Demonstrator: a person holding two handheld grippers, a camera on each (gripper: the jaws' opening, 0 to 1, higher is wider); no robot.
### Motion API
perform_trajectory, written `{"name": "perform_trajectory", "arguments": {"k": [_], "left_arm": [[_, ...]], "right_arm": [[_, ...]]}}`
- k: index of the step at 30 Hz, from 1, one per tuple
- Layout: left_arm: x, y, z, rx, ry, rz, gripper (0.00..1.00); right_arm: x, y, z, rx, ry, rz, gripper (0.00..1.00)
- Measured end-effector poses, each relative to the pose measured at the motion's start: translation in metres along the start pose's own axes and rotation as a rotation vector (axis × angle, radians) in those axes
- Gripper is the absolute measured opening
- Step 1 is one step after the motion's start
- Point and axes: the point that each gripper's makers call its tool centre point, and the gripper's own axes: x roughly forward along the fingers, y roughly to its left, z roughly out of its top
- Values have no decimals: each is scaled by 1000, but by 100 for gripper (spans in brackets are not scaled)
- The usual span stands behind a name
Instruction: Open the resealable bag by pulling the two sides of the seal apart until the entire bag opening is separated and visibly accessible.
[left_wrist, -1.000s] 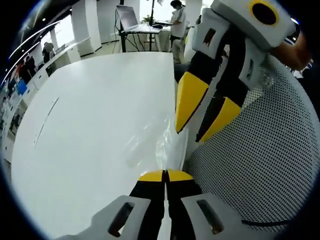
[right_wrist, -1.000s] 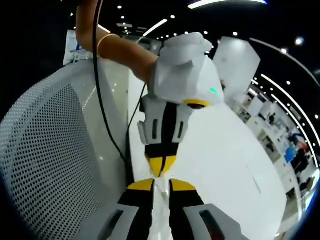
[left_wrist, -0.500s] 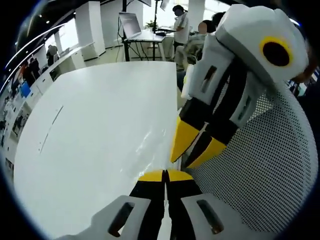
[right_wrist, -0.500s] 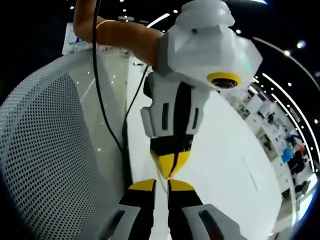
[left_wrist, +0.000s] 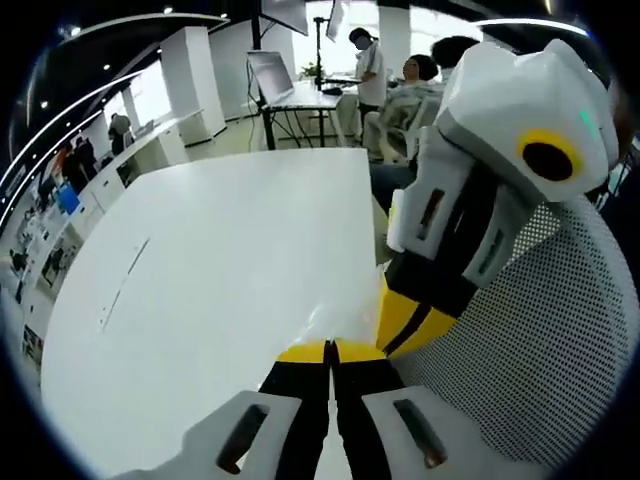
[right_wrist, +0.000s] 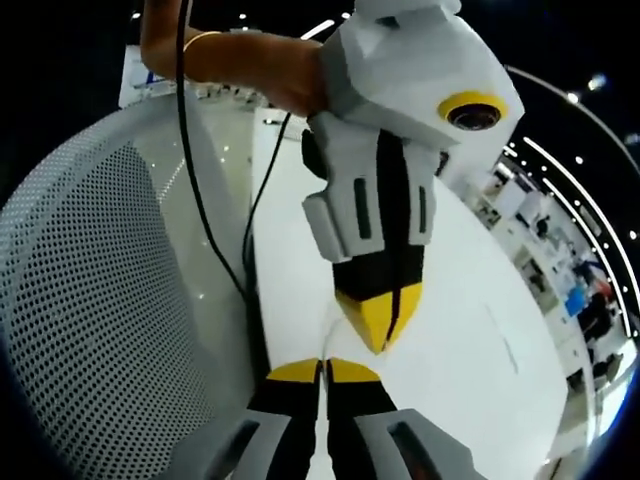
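The resealable bag (left_wrist: 322, 322) is clear film, seen as faint glints rising from the white table (left_wrist: 220, 250) just beyond my left gripper (left_wrist: 330, 346), whose yellow-tipped jaws are shut on its edge. My right gripper (left_wrist: 392, 338) comes in from the right, tips together, almost touching the left's tips. In the right gripper view my right gripper (right_wrist: 322, 368) is shut at the bottom on a thin sliver of the bag (right_wrist: 334, 345). The left gripper (right_wrist: 382, 335) hangs down just above it, shut. Most of the bag is hidden or too clear to see.
A white mesh chair back (left_wrist: 540, 350) stands close on the right and also shows as a curved mesh chair back (right_wrist: 90, 300). A black cable (right_wrist: 215, 230) hangs from a person's arm (right_wrist: 250, 65). Far off are seated and standing people (left_wrist: 365, 55) and a laptop stand (left_wrist: 270, 75).
The right gripper's jaws, open a second ago, have shut and moved down next to the left gripper's tips. The left gripper has stayed shut. Both cameras have shifted.
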Motion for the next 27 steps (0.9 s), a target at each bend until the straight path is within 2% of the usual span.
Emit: {"name": "perform_trajectory", "arguments": {"k": [8,11,13,14,17,21,24,27], "left_arm": [[-4,10,8,18,-27,28,0],[-5,12,12,52,-30,43,0],[-7,18,18,80,-42,96,0],[-9,23,22,85,-58,132,0],[-12,24,28,115,-83,148,0],[-19,28,40,223,-115,235,0],[-24,31,48,238,-151,287,0],[-26,33,51,235,-157,292,0]], "right_arm": [[2,8,0,3,4,36,0],[3,10,0,-1,3,45,0],[3,10,0,-3,8,44,0],[2,8,0,-2,7,37,0],[0,3,1,16,-8,16,0],[-2,-3,4,26,-24,-10,0],[-6,-12,8,16,-42,-60,0],[-9,-21,9,3,-46,-104,0]]}}
